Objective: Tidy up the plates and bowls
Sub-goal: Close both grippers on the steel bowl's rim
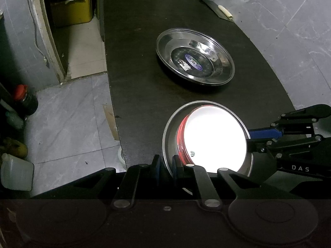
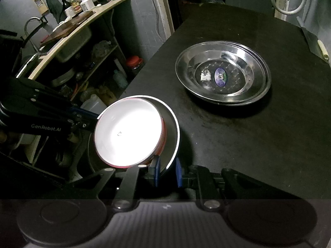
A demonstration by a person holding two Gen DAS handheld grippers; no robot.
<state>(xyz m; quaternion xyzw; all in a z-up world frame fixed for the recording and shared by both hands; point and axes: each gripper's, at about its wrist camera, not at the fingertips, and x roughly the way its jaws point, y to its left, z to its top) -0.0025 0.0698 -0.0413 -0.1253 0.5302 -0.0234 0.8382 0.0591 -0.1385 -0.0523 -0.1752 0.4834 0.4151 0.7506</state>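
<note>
A steel bowl (image 1: 165, 136) (image 2: 174, 128) stands at the near edge of the black table (image 1: 134, 41) (image 2: 248, 140). A red bowl with a white inside (image 1: 215, 138) (image 2: 128, 132) is nested in it, leaning to one side. My left gripper (image 1: 166, 166) (image 2: 96, 119) is shut on the steel bowl's rim, one blue pad inside and one outside. On the opposite side my right gripper (image 2: 167, 171) (image 1: 250, 136) is shut on the same rim. Further back lies a stack of steel plates (image 1: 194, 57) (image 2: 223, 72) with a sticker in the middle.
A cleaver (image 1: 219, 8) (image 2: 314, 41) lies at the table's far corner. A red-lidded jar (image 1: 24, 99) (image 2: 134, 62) and jugs stand on the floor to the left. A cluttered sink shelf (image 2: 62, 41) runs along that side, and a yellow box (image 1: 70, 10) sits behind.
</note>
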